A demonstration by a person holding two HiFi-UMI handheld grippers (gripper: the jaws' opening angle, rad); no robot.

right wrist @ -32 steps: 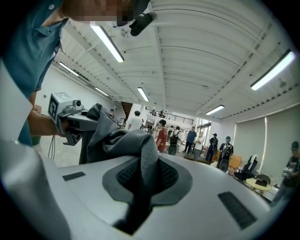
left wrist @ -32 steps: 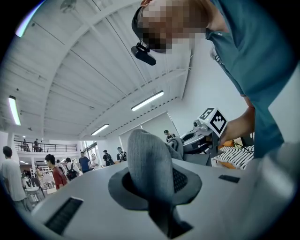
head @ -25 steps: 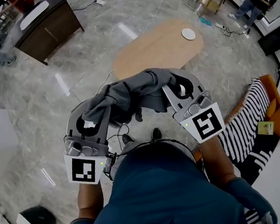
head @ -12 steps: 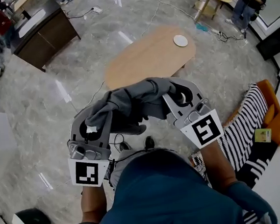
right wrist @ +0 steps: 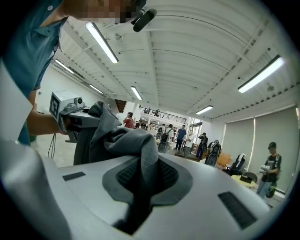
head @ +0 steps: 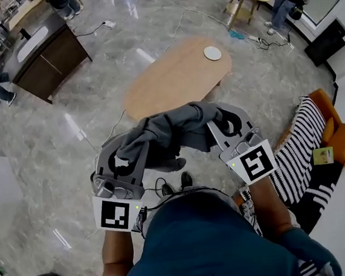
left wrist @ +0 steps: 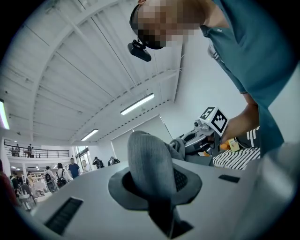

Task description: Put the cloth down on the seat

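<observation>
Marble floor (head: pixel 51 134) below; one grey cloth (head: pixel 166 132) held up over it.
The cloth hangs bunched between the left tool (head: pixel 132 149) and the right tool (head: pixel 210 123), two in all, each clamped on one end. One striped seat (head: pixel 301 152) lies at the right, well apart. One oval surface (head: pixel 176 76) ahead bears one white disc (head: pixel 212 53).

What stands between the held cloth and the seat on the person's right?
Nothing visible blocks the way. The cloth hangs between the left gripper and right gripper, both shut on it, over open floor. The seat lies to the right, draped with a striped cover. The wooden table stands ahead, off that path.
</observation>
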